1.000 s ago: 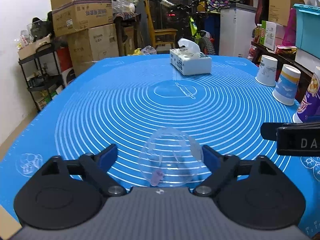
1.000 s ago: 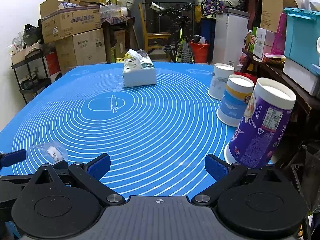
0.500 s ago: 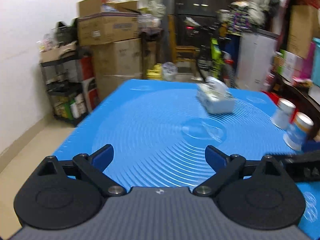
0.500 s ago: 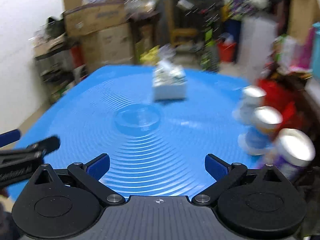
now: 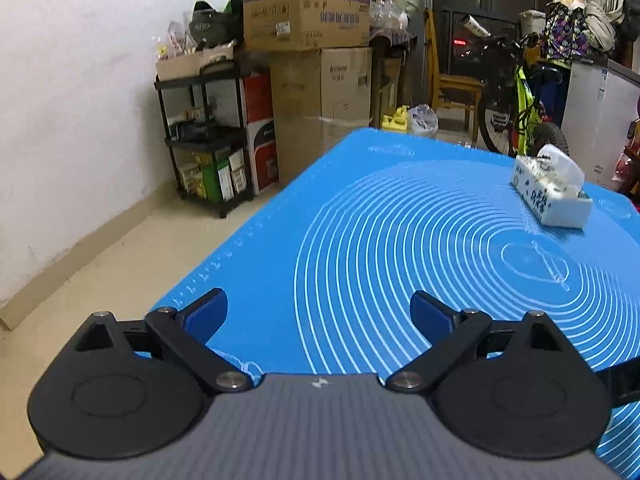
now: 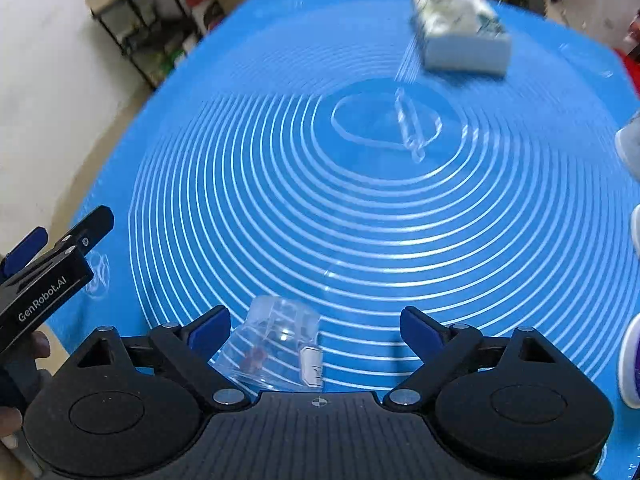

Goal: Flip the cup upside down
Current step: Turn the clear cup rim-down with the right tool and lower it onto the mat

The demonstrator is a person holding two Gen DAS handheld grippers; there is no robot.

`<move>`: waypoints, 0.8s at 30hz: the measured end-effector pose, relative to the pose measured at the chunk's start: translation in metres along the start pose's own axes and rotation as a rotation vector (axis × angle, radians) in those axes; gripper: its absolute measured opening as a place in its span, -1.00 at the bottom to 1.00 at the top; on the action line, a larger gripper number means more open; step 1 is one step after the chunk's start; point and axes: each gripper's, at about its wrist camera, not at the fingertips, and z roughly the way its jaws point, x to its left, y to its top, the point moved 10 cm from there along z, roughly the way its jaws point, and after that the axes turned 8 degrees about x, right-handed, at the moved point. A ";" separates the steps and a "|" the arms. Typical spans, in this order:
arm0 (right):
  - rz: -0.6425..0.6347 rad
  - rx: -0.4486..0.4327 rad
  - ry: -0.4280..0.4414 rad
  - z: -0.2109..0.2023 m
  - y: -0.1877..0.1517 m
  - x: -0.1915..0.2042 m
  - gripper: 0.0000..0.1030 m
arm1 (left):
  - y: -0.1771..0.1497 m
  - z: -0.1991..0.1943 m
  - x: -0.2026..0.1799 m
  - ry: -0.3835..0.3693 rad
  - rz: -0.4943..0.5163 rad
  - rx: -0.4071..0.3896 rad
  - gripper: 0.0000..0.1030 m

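A clear plastic cup (image 6: 276, 348) rests on the blue mat (image 6: 360, 208), seen in the right wrist view low between the fingers, closer to the left finger; which end is up I cannot tell. My right gripper (image 6: 316, 326) is open above it, not touching. My left gripper (image 5: 320, 312) is open and empty over the mat's left edge; it also shows in the right wrist view (image 6: 52, 256) at the far left. The cup is out of the left wrist view.
A white tissue box (image 5: 552, 196) stands at the far side of the mat, blurred in the right wrist view (image 6: 460, 36). Paper cups (image 6: 632, 360) sit along the right edge. Cardboard boxes (image 5: 320, 60), a black shelf (image 5: 204, 144) and a bicycle (image 5: 520, 108) stand beyond the table.
The left gripper has backed off from the clear cup and swung left toward the table edge. The right gripper has moved left and tilted down over the cup.
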 end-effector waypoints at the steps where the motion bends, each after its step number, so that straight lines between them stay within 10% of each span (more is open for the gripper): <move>1: -0.002 0.016 0.005 0.004 0.001 0.003 0.79 | -0.002 0.002 0.000 0.001 0.003 0.003 0.89; 16: -0.058 0.114 0.059 0.028 0.003 0.029 0.17 | -0.014 0.009 0.007 0.000 0.014 0.034 0.89; 24: -0.038 -0.340 -0.124 -0.019 0.013 -0.004 0.15 | -0.012 0.006 0.006 0.007 0.010 0.006 0.89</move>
